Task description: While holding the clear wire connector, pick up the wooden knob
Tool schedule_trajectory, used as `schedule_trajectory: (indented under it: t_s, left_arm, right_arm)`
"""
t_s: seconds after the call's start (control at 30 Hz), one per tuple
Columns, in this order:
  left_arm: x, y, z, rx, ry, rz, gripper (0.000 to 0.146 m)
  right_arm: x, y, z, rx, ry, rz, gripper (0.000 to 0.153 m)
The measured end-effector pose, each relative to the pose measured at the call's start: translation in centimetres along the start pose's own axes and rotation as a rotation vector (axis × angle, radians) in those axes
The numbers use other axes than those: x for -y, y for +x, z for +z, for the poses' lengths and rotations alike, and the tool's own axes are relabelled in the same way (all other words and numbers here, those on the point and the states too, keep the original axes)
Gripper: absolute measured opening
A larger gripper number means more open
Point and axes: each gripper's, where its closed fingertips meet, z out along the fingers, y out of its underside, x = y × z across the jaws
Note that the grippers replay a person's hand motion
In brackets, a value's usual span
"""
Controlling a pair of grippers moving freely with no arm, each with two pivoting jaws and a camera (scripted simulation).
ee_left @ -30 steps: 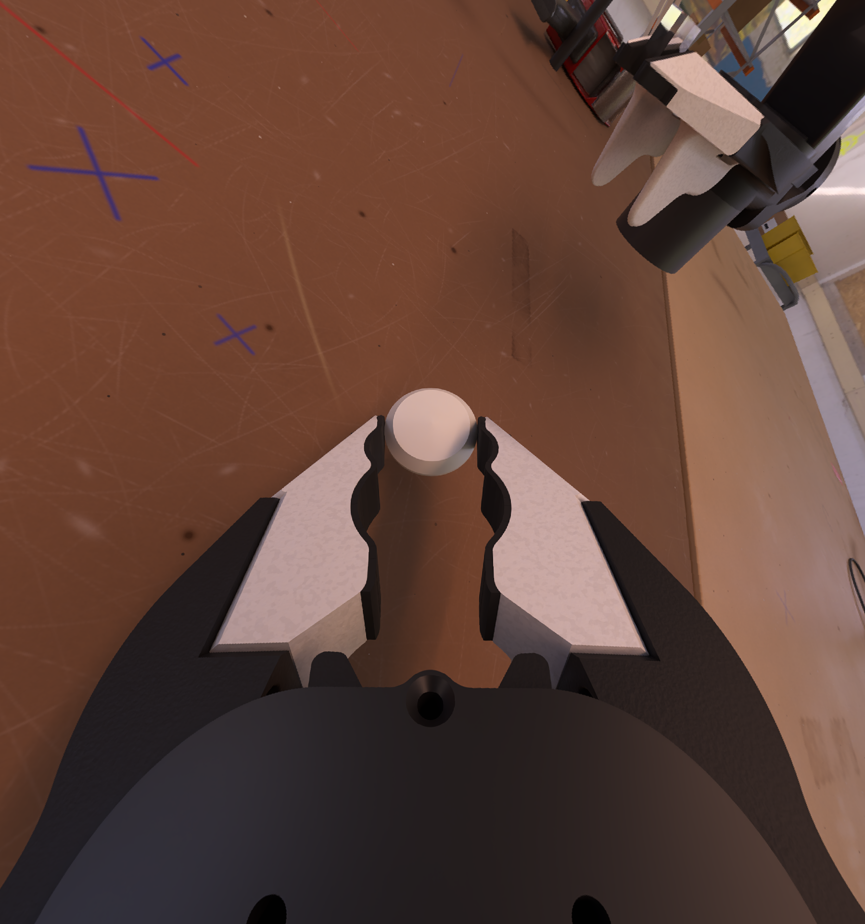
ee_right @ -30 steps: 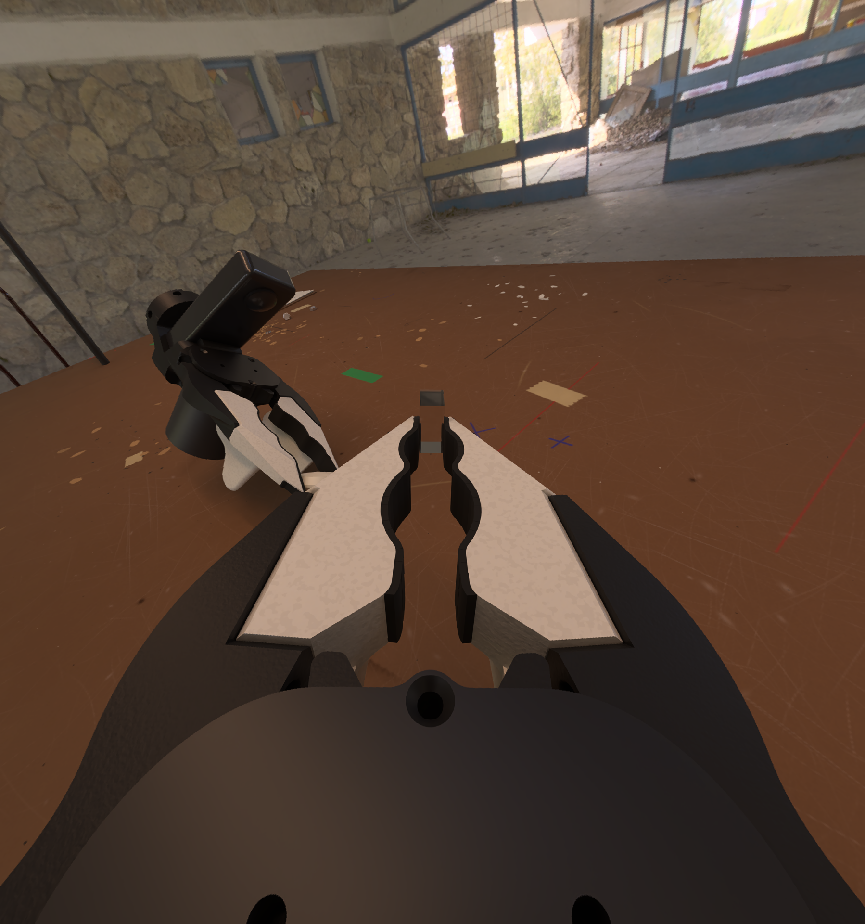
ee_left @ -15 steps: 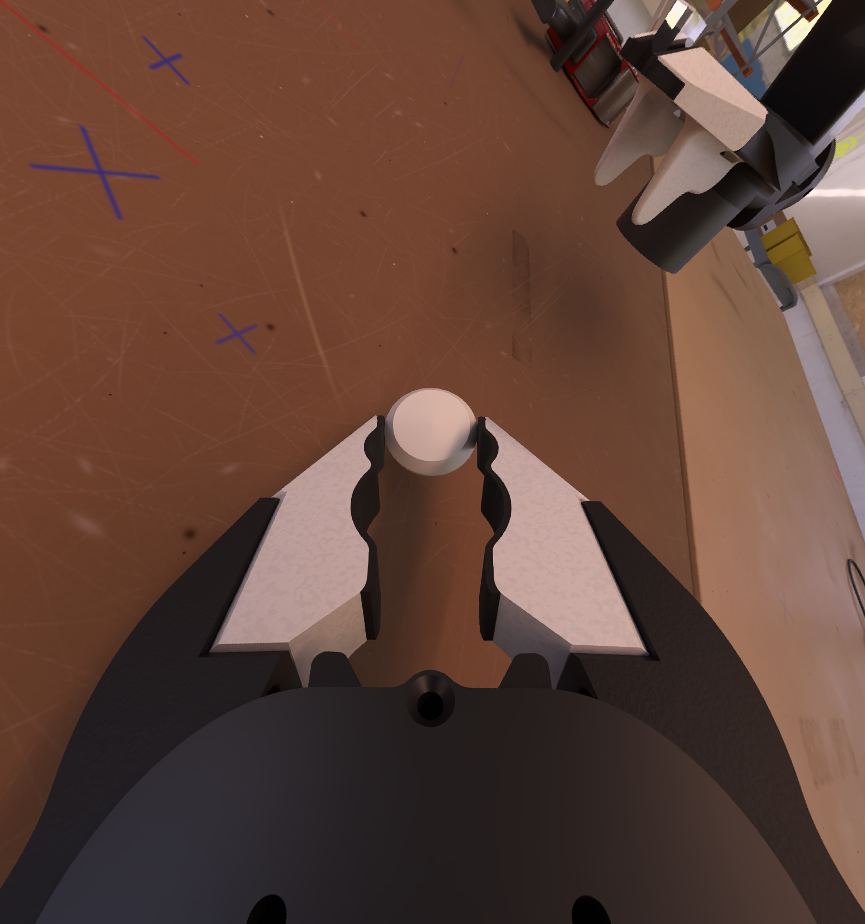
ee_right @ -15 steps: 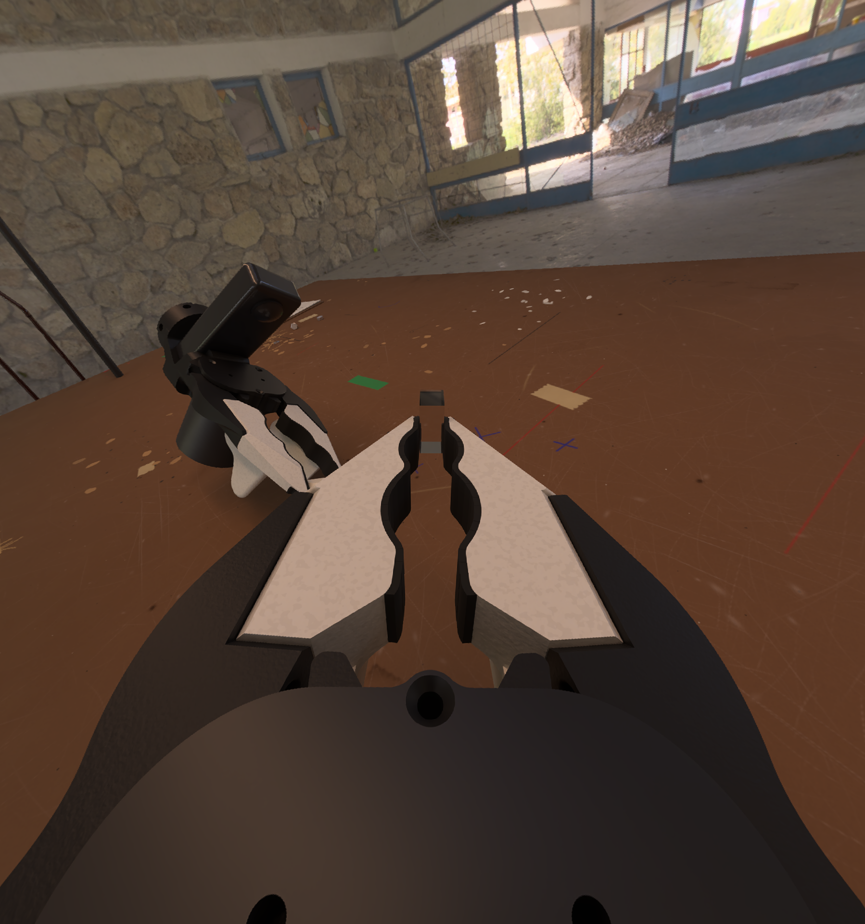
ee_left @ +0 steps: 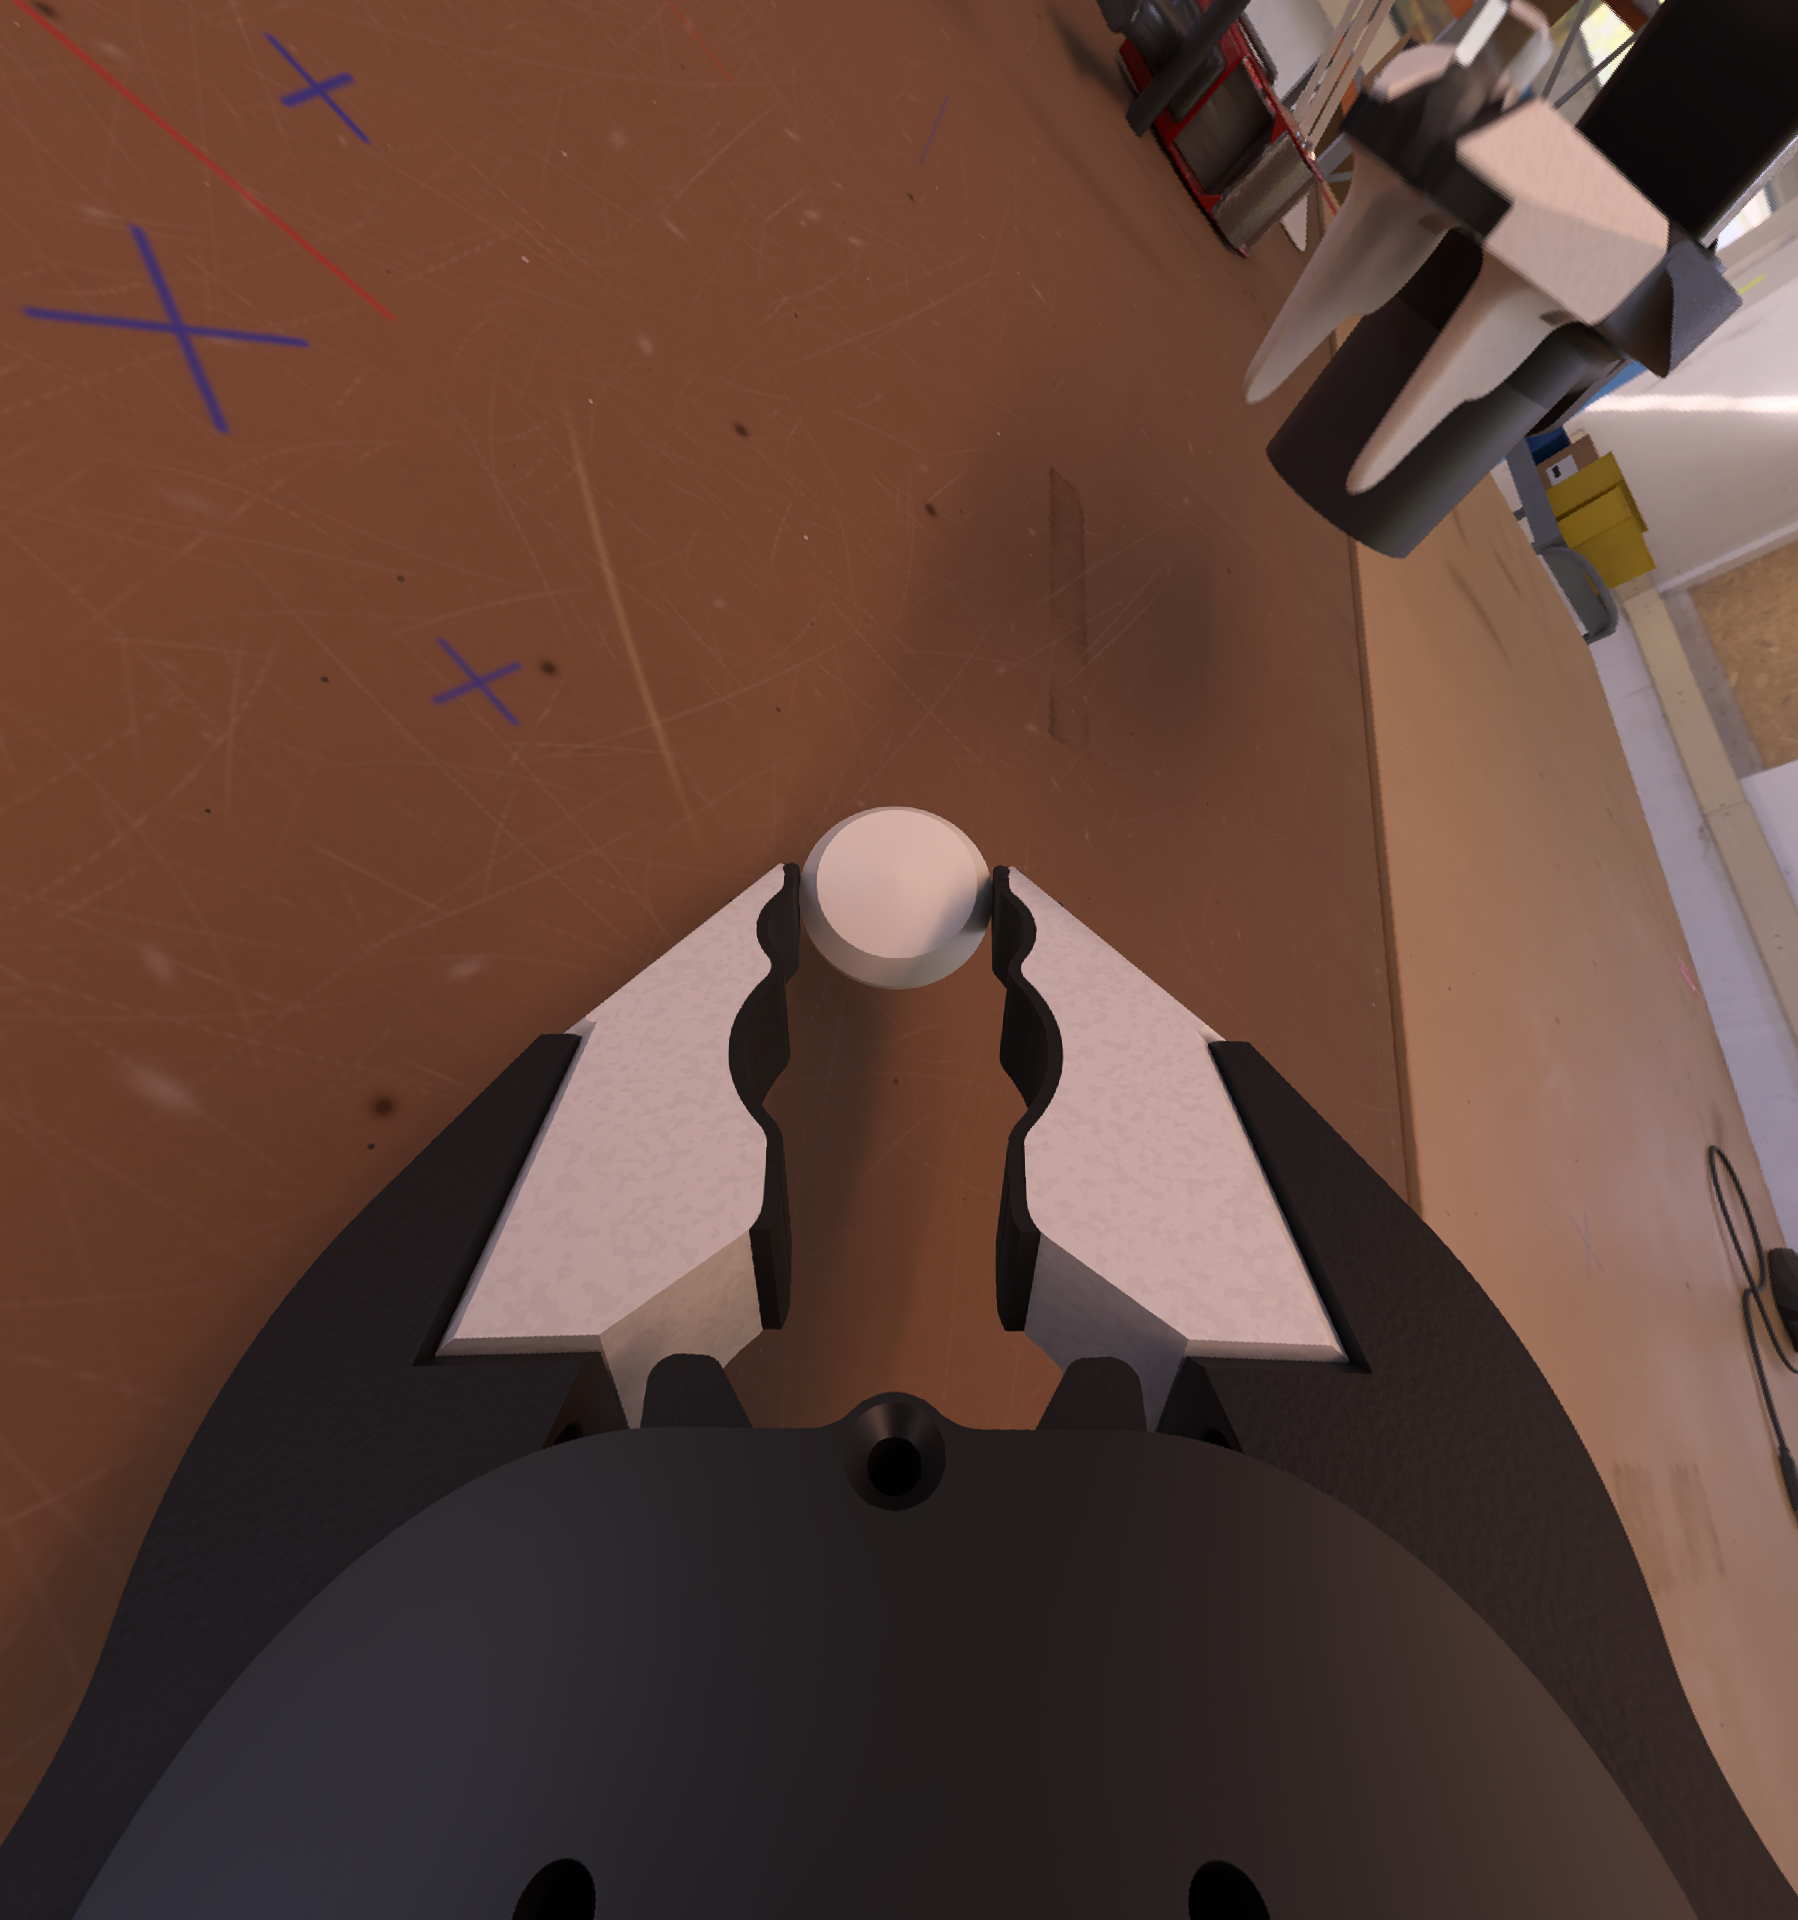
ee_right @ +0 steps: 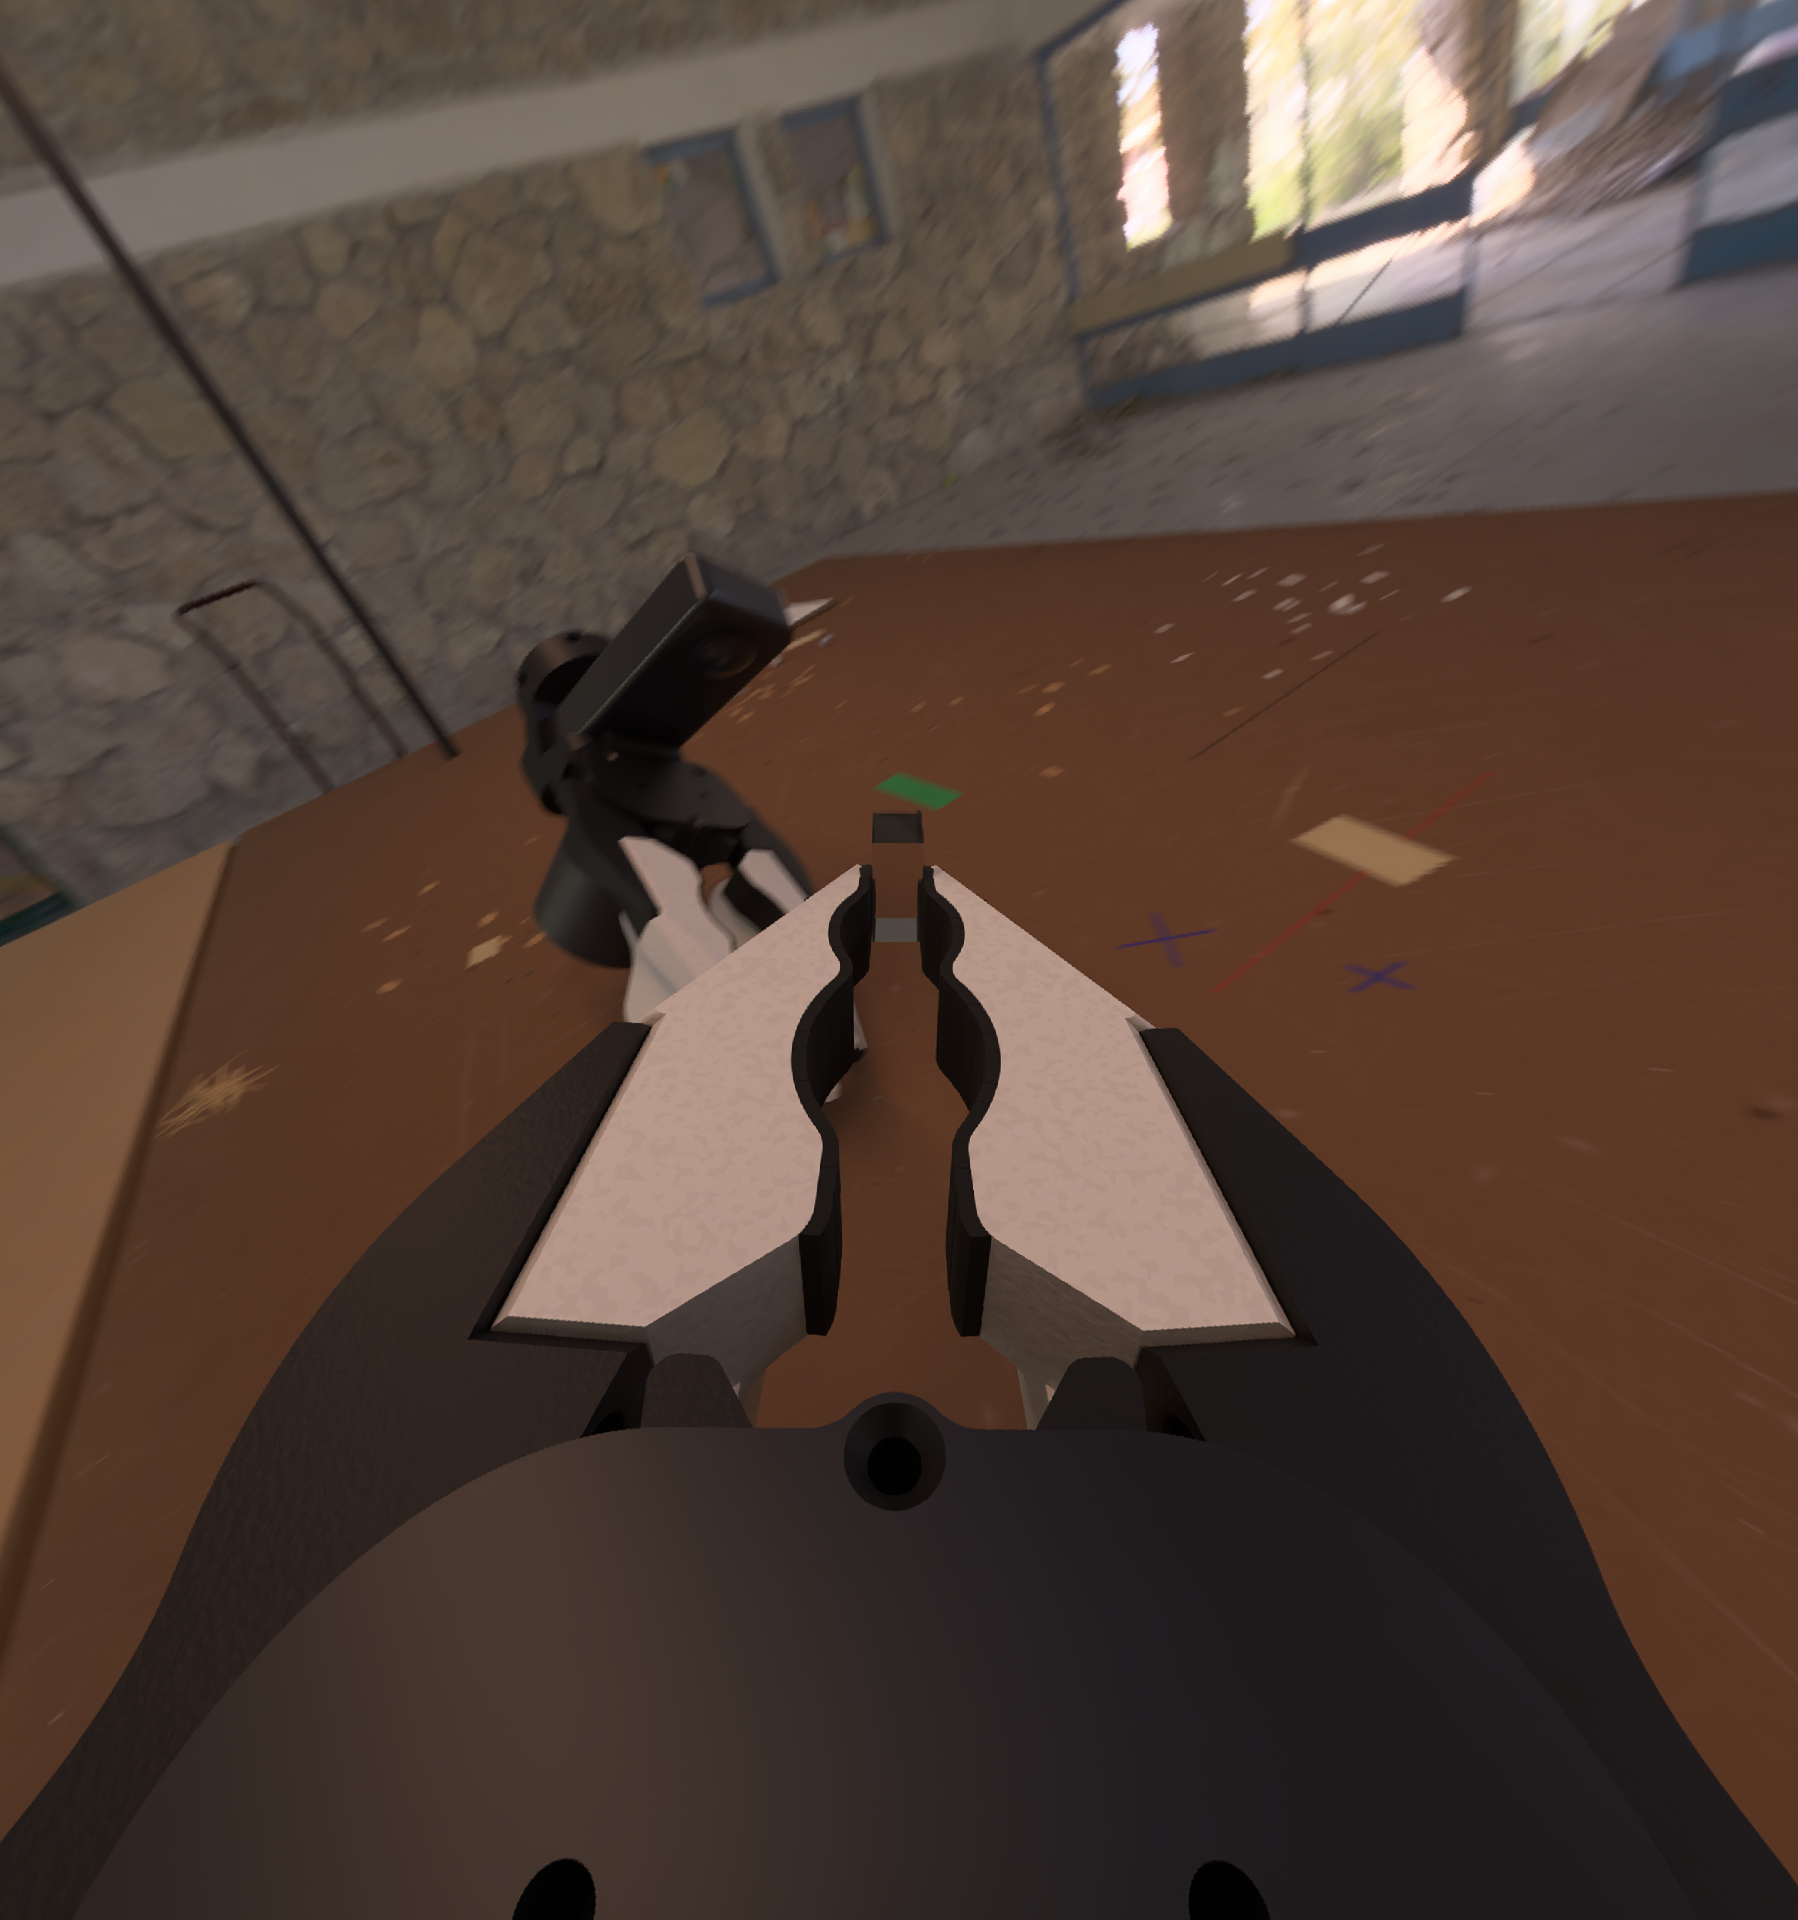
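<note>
Clamping on the wooden knob (ee_left: 895, 896) with the left gripper (ee_left: 895, 904): both fingertips (ee_left: 770, 894) touching its sides, one on each flank, pale round face turned up toward the camera. Sitting right at the very tips, not back in the scalloped hollows, so judging the hold as shallow. Hard to tell whether the knob is resting on the brown table (ee_left: 459, 520) or already just clear of it; soft shadow falling behind it into the gap between the fingers. No long axis to worry about in the round face, so grip direction hardly mattering; depth between the jaws mattering more.

Pinching the clear wire connector (ee_right: 896, 883) in the right gripper (ee_right: 896, 902), jaws nearly together with the small see-through block held upright between the tips, dark cap poking out above them and a pale band lower down.

Moving outward from the left jaws: right gripper (ee_left: 1446, 343) hanging ahead and off to the right, well apart from the knob, near the table's edge. From the right jaws: left gripper (ee_right: 666, 862) sitting just to the left and a little ahead, pointing down at the table. Blurring in the right wrist view's background, hinting at that gripper being in motion.

Judging the coming move as a straight lift of the left gripper, away from the table, with the left one plainly nearer the knob and the right only needing to keep its pinch.
</note>
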Motion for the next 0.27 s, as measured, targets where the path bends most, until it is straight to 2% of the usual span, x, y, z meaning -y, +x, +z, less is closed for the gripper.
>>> schedule_trajectory:
  t_s: [0.13,0.27]
  left_arm:
    - [-0.2,0.2,0.0,0.008,-0.004,-0.004,0.037]
    - [-0.3,0.4,0.1,0.065,-0.005,0.007,0.037]
  right_arm:
    - [-1.9,-2.6,2.4,0.107,-0.159,0.038,0.008]
    - [-2.1,-4.6,3.7,0.124,-0.201,0.071,0.008]
